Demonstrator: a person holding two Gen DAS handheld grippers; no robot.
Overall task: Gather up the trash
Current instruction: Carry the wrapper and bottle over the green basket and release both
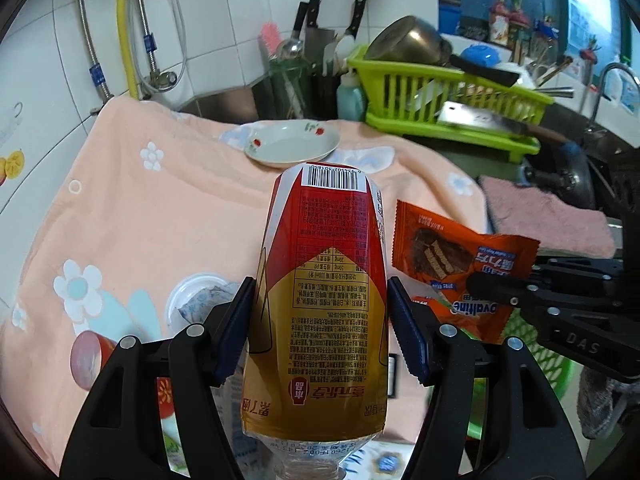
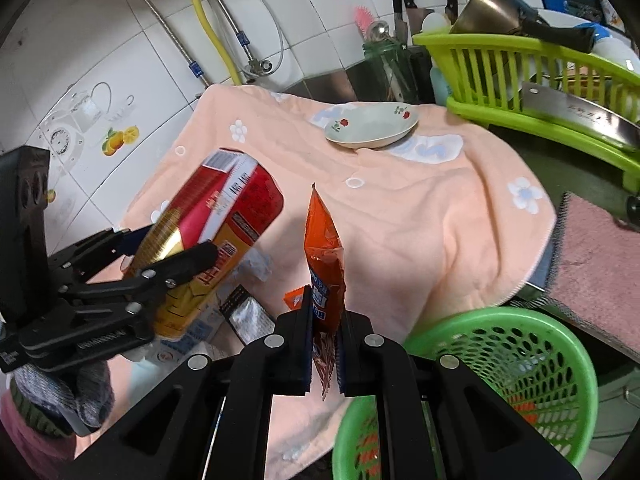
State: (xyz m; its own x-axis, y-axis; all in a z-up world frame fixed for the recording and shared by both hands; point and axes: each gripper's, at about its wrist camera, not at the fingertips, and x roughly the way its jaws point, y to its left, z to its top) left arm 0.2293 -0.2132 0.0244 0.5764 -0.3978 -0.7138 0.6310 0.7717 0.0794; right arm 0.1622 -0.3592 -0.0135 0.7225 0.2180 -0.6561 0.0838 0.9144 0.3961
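Left gripper clamped on clear plastic bottle with red-and-gold label, both blue pads pressed on its sides, bottle neck pointing back toward the camera, base end away. Right gripper closed tight on orange snack wrapper, pinched near its lower end, wrapper standing up edge-on between the jaws.

Left view shows the wrapper's printed face with wafer picture, held out by the right gripper at right; right view shows only its thin edge. Right view shows green perforated plastic basket in full, low right, just beside the right gripper; left view catches only a sliver of it behind the gripper body. Right view also shows the left gripper from the side, bottle tilted, raised off the cloth.

Both items held above peach flower-print towel spread on the counter. More litter lies under the bottle: white plastic cup with crumpled paper, silver foil packet. White ceramic dish with red flowers sits at towel's far end, well apart. Lime-green dish rack with brass pot and cleaver at far right. Pink cloth right of towel.
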